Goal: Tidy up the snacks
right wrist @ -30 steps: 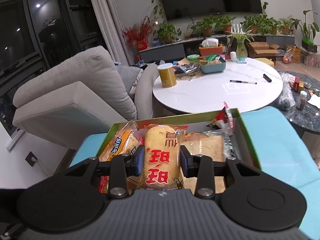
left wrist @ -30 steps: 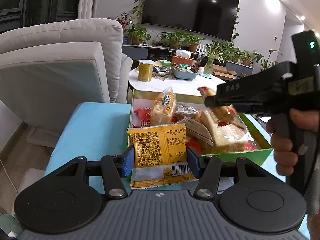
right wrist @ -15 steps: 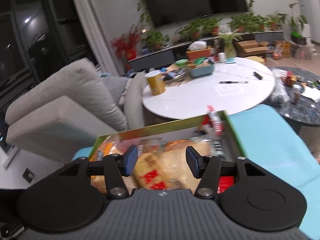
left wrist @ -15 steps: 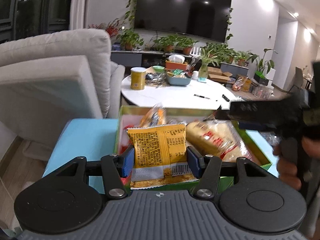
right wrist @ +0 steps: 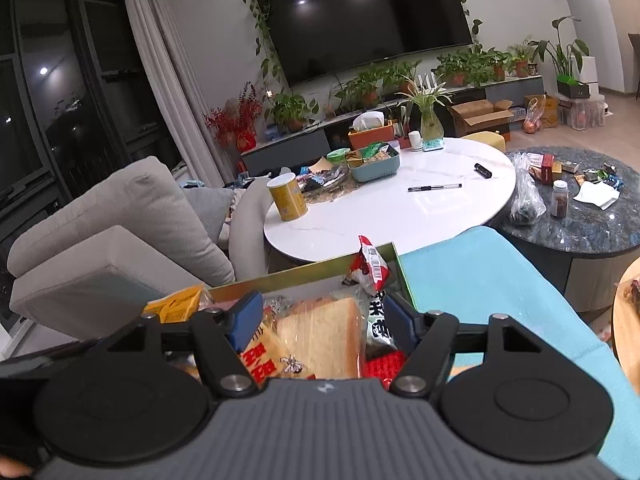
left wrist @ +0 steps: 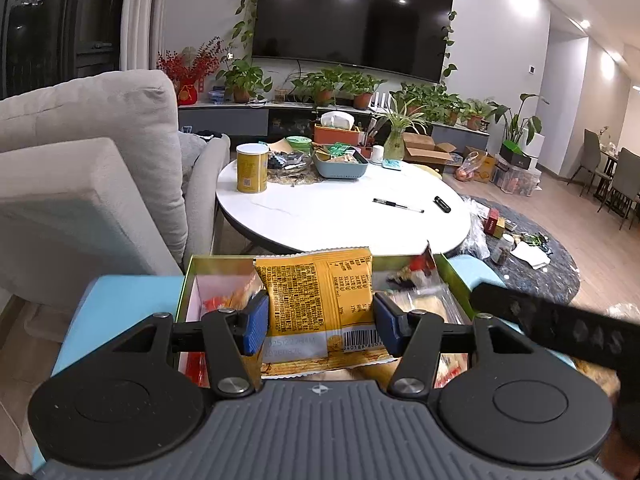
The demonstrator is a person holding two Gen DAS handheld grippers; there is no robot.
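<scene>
Yellow packet [left wrist: 316, 300]: one, left fingers [left wrist: 256, 322] clamping | right fingers [right wrist: 244, 320] apart | box snacks: maybe five

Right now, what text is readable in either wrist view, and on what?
"240188": barcode digits, yellow packet in the left hand-held gripper; remainder hidden.
Its fine print and date stamp: too blurred.
"米": green-white packet, tentative.
Red characters on orange packet: partly hidden, unreadable.
Label on yellow can: too small.

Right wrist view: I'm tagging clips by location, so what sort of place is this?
Most likely a home living room: a wall-mounted TV, a grey sofa, and a round white coffee table with potted plants behind it.
</scene>
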